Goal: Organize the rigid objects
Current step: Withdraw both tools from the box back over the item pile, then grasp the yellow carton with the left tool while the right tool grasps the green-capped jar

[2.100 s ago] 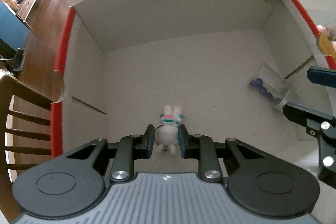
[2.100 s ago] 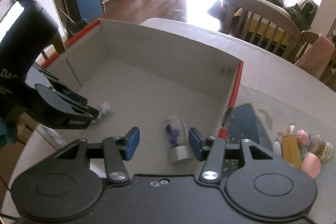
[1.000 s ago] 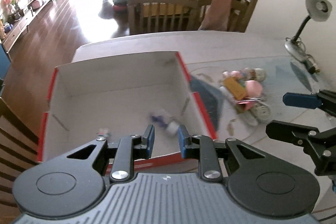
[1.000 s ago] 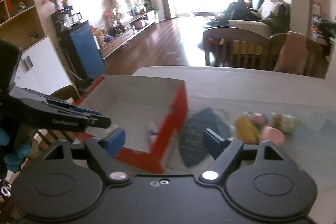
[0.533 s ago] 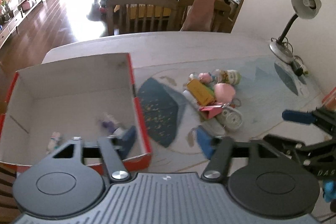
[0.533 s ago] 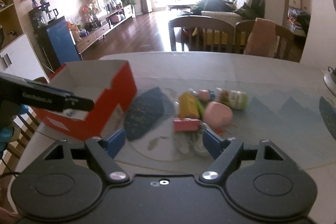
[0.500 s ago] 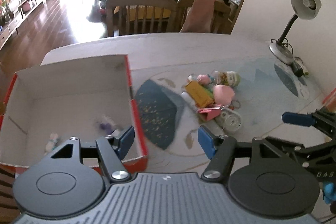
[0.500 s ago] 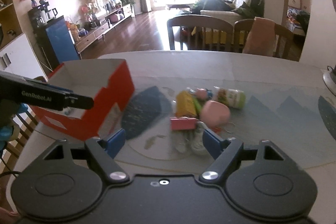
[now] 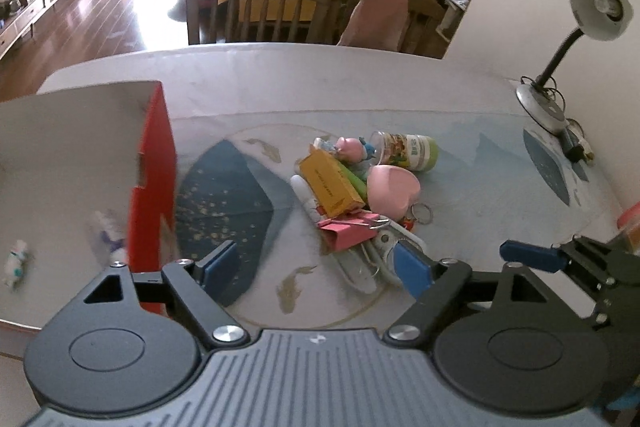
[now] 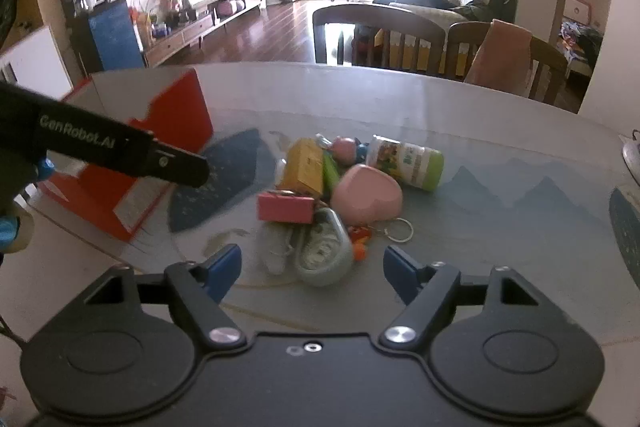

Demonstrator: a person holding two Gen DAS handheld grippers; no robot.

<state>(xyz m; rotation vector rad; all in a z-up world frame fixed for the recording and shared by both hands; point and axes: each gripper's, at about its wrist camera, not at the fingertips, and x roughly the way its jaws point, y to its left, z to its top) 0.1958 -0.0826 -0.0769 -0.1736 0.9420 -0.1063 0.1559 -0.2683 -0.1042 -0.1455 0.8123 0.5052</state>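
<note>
A heap of small items lies mid-table: a yellow box (image 9: 330, 183), a pink heart-shaped case (image 9: 394, 191), a pink binder clip (image 9: 348, 231), a green-lidded jar (image 9: 404, 151) and a grey oval clip (image 10: 324, 251). At the left stands the red-and-white cardboard box (image 9: 154, 163), holding a white bunny figure (image 9: 16, 259) and a clear vial (image 9: 108, 231). My left gripper (image 9: 316, 263) hovers short of the heap, its jaws opening and empty. Over the heap's near edge, my right gripper (image 10: 312, 265) has its jaws closing, the oval clip lying between them untouched.
A blue patterned mat (image 9: 224, 195) covers the table between box and heap. A desk lamp (image 9: 560, 67) stands at the far right corner. Wooden chairs (image 9: 260, 7) line the table's far edge. A red-topped thing (image 9: 630, 219) peeks in at the right border.
Both grippers swung right, from over the cardboard box to the heap, and sank a little. The left jaws went from shut to wide. The bunny and the vial stayed in the box.
</note>
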